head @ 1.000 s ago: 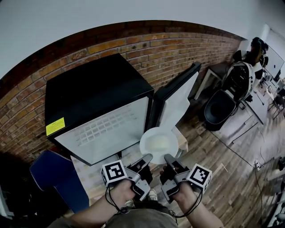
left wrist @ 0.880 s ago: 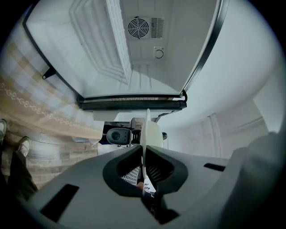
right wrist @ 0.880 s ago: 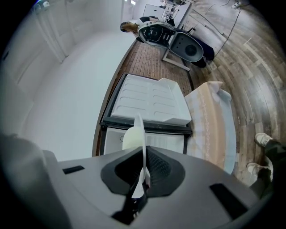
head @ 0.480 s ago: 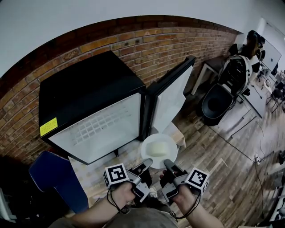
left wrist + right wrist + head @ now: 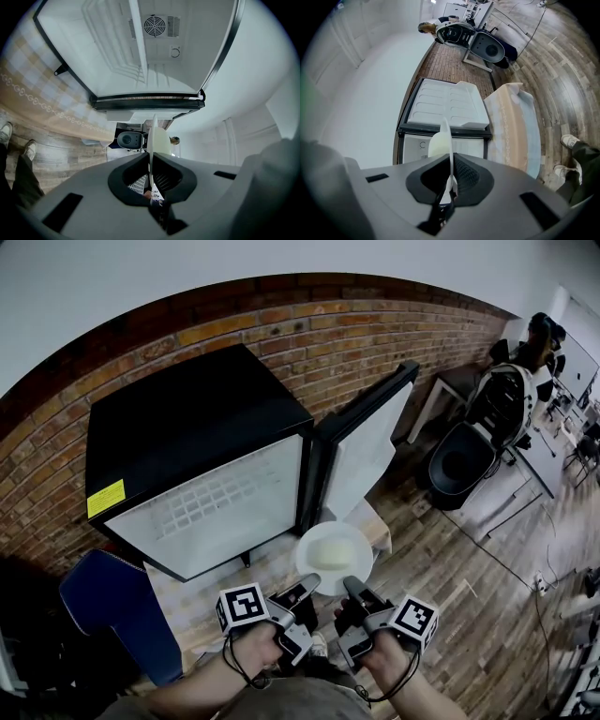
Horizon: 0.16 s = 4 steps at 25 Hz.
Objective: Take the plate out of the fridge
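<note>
A white plate (image 5: 333, 554) is out of the black fridge (image 5: 187, 446), in front of its open door (image 5: 366, 442). Both grippers hold it by its near rim. My left gripper (image 5: 307, 589) is shut on the rim's left side, and my right gripper (image 5: 352, 587) on its right side. In the left gripper view the plate (image 5: 153, 136) stands edge-on, pinched in the left gripper (image 5: 151, 161), with the white fridge inside (image 5: 154, 47) beyond. The right gripper view shows the plate (image 5: 443, 138) edge-on in the right gripper (image 5: 451, 169), with the fridge door (image 5: 445, 105) behind.
A table under a beige patterned cloth (image 5: 380, 526) lies below the plate. A blue seat (image 5: 117, 615) is at the lower left. At the right are a black chair (image 5: 459, 465) and a white desk (image 5: 450, 390). A brick wall (image 5: 281, 324) backs the fridge. The floor (image 5: 469, 587) is wood.
Since one second ago the plate and both grippers have come lower and nearer to me, away from the fridge opening. Over the last half second they have stayed put.
</note>
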Motion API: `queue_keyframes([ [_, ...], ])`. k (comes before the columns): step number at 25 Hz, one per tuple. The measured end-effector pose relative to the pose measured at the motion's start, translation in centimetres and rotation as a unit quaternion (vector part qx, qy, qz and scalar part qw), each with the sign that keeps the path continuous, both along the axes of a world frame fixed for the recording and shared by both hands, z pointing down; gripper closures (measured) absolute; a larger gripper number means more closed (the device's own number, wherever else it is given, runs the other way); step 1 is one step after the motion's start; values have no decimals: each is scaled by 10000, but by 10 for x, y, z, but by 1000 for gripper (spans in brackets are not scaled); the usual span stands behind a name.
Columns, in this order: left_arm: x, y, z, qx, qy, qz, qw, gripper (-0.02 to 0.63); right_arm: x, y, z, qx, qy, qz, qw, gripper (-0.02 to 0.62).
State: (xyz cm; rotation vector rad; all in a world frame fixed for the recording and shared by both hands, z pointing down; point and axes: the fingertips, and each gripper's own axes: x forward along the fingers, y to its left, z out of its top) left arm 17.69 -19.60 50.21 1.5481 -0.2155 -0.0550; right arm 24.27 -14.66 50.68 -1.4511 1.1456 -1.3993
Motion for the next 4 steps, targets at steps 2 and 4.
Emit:
queue_keyframes([
  [2,0,-1,0,3,3,-17,10000,575,0,-1,0,5,6,-11,10000,560],
  [4,0,-2,0,11,1,-28,10000,575,0,-3,1,18,11,-26,10000,560],
])
